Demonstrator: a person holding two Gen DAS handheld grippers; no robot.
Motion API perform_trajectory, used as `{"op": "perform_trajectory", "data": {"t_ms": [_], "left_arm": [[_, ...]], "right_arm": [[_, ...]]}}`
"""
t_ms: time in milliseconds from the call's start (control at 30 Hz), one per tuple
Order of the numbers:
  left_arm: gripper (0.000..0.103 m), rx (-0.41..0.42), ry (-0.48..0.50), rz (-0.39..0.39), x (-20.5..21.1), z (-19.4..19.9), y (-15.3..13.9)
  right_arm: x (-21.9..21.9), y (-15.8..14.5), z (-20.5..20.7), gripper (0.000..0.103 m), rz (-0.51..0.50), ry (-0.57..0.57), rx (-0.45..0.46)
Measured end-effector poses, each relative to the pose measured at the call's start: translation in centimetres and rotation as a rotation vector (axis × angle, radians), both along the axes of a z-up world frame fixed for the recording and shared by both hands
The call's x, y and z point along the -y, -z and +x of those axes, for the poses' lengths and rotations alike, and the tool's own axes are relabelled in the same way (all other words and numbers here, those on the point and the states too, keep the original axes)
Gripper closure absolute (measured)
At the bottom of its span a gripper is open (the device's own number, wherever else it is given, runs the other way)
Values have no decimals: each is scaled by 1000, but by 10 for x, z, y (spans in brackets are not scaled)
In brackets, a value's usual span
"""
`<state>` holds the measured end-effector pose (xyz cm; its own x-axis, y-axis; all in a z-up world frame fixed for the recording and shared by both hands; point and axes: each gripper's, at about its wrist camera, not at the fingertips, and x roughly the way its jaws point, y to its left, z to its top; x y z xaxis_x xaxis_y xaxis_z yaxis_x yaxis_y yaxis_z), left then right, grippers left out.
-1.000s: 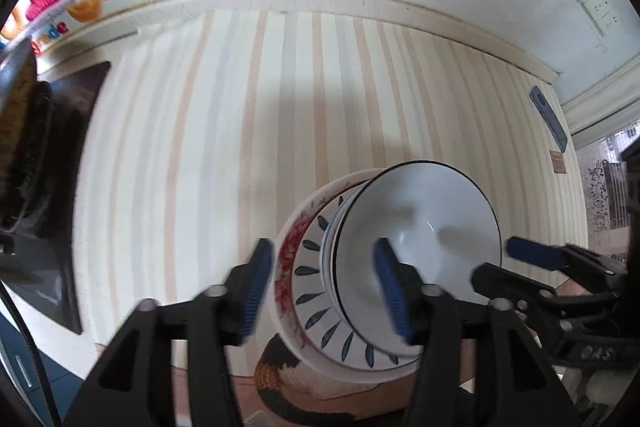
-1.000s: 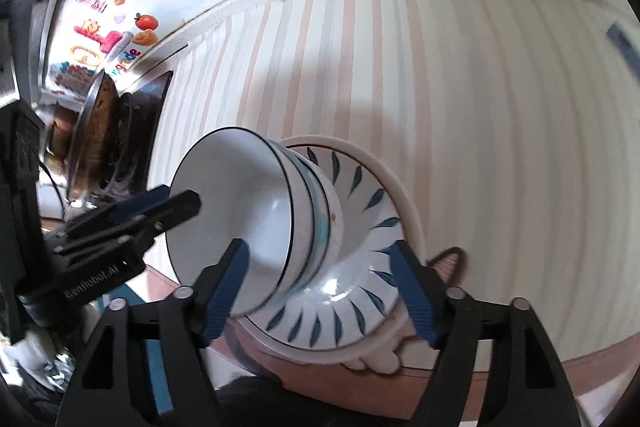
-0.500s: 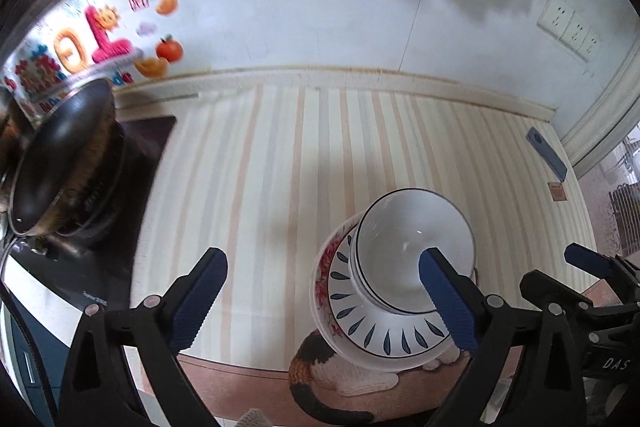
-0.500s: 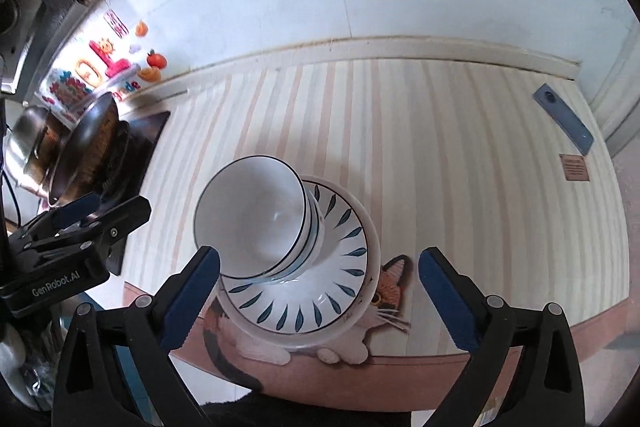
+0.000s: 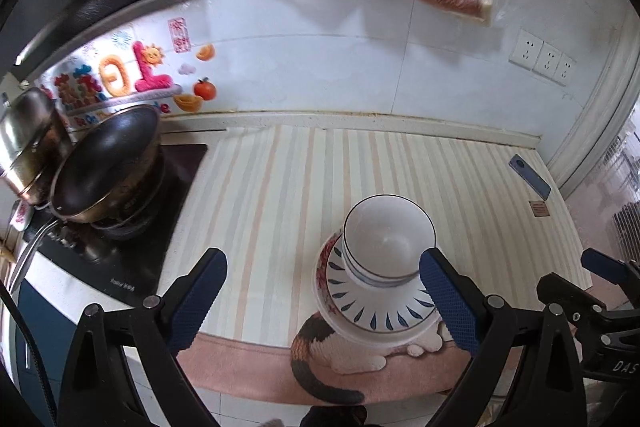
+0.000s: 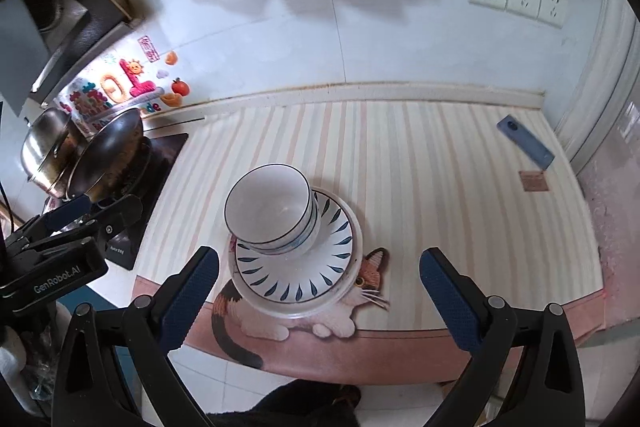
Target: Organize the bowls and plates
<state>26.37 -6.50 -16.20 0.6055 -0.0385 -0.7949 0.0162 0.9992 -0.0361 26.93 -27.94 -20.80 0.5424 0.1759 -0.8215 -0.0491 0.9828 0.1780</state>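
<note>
1. Far left: wok [image 5: 106,167] & steel pot [image 5: 30,131] sat on the black cooktop [image 5: 160,239]; no part in the job.
2. Left gripper [image 5: 322,301]: 1 s back its fingers were narrow, one pad inside the top bowl; now fingers spread wide, holding nothing, pulled back & above the counter edge.
3. Centre: bowls [image 6: 272,213] sat nested on the leaf-pattern plate [image 6: 296,267], which lay on at least one more plate w/ a red floral rim [image 5: 326,267]. Whole stack rested on the striped mat [image 6: 400,167], near its front edge, partly over the cat print [image 6: 360,291].
4. Right gripper [image 6: 320,301]: also backed off since 1 s ago, fingers wide apart, empty, stack well below/ahead.
5. Meaning: both let go, stack stood alone — I'd judge stacking done or nearly so.
6. Hard to tell: exact no. of bowls (rims suggest 2–3) & plates underneath; bowls looked off-centre on the plate, toward the left. Blue flat item [image 6: 526,143] at far right unclear, maybe a phone.
</note>
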Motion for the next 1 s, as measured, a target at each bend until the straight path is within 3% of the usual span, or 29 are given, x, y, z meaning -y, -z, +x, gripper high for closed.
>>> {"op": "perform_trajectory", "data": {"t_ms": [600, 1000], "left_arm": [[4, 149, -54, 24, -3, -156, -75], [4, 183, -47, 21, -31, -248, -88]], "right_arm": [[1, -83, -167, 1, -22, -2, 149], [-18, -109, -288, 0, -38, 63, 197]]}}
